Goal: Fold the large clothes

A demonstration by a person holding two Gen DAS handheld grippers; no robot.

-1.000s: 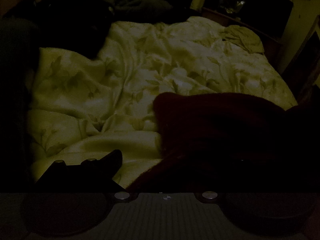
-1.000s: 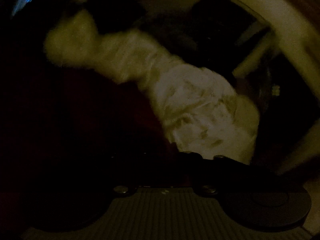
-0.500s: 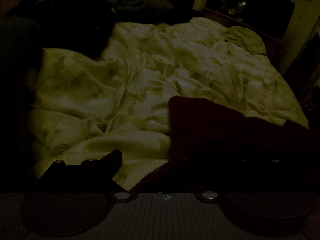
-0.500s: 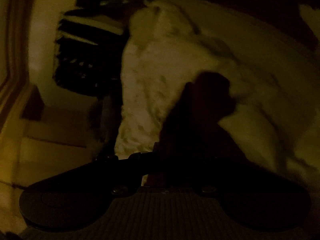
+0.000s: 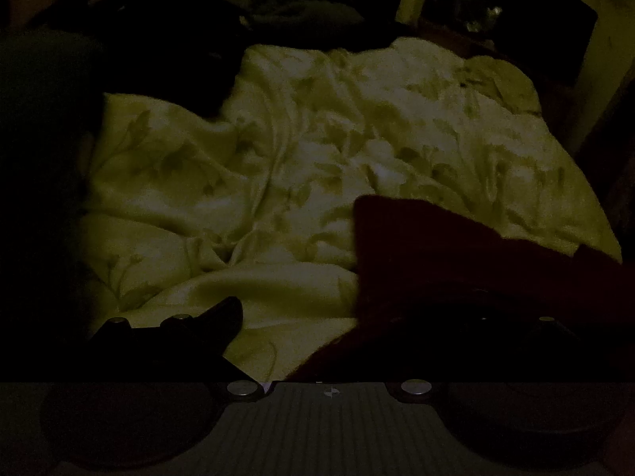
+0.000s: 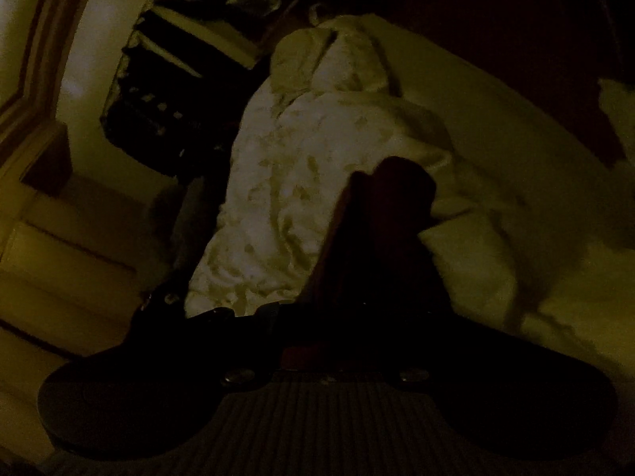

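A dark red garment [image 5: 456, 269] lies on the bed's pale floral duvet [image 5: 317, 150] at the lower right of the left wrist view. It drapes over the right finger of my left gripper [image 5: 325, 317]. That gripper's left finger [image 5: 222, 317] stands far off over bare duvet, so the jaws are wide apart and open. In the right wrist view a bunched fold of the same garment [image 6: 381, 230] rises from between the fingers of my right gripper [image 6: 317, 317], which is shut on it. The room is very dark and the fingertips are hard to make out.
A dark heap of clothes [image 5: 139, 47] covers the bed's far left. A small pale cloth [image 5: 504, 79] lies at the far right corner, with dark furniture [image 5: 516, 20] behind it. A dark shelf unit [image 6: 170, 91] and a wall with a door frame [image 6: 35, 91] stand beside the bed.
The right gripper's view has swung round onto the bed's side and shelf. In the left wrist view the red garment's edge has drawn back to the right. The left gripper has stayed put.
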